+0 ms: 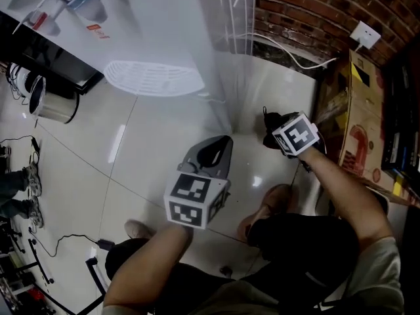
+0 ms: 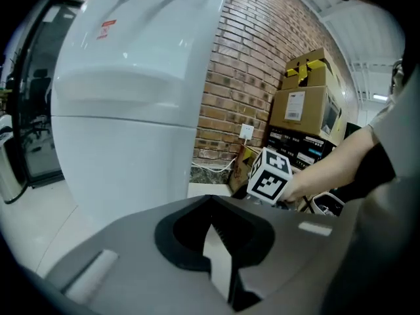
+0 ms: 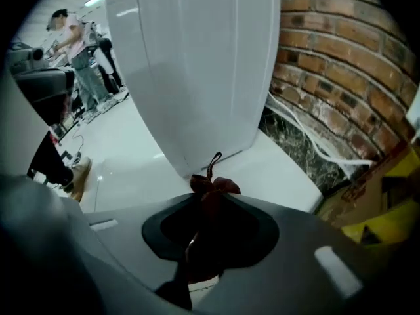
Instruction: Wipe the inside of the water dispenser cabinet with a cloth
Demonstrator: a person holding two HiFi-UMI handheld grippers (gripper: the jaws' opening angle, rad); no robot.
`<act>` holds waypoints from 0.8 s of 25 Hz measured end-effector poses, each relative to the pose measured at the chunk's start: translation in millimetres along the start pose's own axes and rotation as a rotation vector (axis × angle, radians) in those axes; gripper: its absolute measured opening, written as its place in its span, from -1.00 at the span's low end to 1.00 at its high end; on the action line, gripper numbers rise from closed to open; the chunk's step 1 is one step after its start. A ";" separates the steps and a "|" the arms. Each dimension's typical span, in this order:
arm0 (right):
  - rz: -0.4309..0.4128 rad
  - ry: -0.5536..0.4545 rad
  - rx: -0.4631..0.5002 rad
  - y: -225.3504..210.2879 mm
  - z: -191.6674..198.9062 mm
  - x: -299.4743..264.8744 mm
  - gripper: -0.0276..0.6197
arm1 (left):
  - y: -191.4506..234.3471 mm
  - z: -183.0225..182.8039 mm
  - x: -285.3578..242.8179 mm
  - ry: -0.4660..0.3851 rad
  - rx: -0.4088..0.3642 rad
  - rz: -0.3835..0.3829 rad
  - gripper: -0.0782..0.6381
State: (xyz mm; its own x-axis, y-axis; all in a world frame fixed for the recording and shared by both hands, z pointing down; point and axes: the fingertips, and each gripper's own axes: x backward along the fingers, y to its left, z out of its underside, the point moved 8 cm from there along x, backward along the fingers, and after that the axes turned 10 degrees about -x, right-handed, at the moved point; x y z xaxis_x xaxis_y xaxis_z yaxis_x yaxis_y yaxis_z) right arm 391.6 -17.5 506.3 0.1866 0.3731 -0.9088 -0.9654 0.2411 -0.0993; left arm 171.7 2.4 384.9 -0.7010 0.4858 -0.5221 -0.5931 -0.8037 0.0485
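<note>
The white water dispenser (image 1: 151,38) stands at the upper left of the head view, and its cabinet side fills the left gripper view (image 2: 125,110) and the right gripper view (image 3: 197,64). My right gripper (image 1: 272,133) points down near the dispenser's lower corner, shut on a dark red cloth (image 3: 211,189) that bunches out past the jaws (image 1: 268,120). My left gripper (image 1: 216,146) hangs over the tiled floor in the middle, shut with nothing in it (image 2: 213,225). The right gripper's marker cube (image 2: 269,176) shows in the left gripper view. No open cabinet interior is in view.
A brick wall (image 1: 308,12) with a socket (image 1: 365,35) and a white cable (image 1: 289,51) runs behind the dispenser. Cardboard boxes (image 1: 364,123) stand at the right. A steel pot (image 1: 49,104) and cables lie at the left. My own shoe (image 1: 272,199) is below.
</note>
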 end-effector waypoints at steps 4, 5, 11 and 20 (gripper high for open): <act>-0.022 0.086 -0.085 -1.0 41.1 -61.0 -0.62 | 6.8 10.0 2.0 0.037 0.051 -0.035 -0.78; -0.044 0.111 -0.095 3.0 51.2 -73.4 -0.62 | 7.4 10.2 2.0 0.040 0.064 -0.043 -0.78; 0.011 0.174 -0.003 0.0 77.2 -120.6 -0.57 | -6.1 1.6 11.2 0.037 0.075 -0.051 -0.78; -0.024 0.070 -0.202 -13.6 63.7 -86.2 -0.23 | 3.3 -0.6 62.9 0.028 0.069 -0.146 -0.78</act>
State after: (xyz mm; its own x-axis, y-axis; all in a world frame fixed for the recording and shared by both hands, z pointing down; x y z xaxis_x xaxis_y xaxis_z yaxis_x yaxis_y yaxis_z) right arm 400.2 4.2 611.8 0.2041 0.3044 -0.9304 -0.9789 0.0621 -0.1945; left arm 125.8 30.1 351.7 -0.5946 0.5854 -0.5512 -0.7144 -0.6992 0.0280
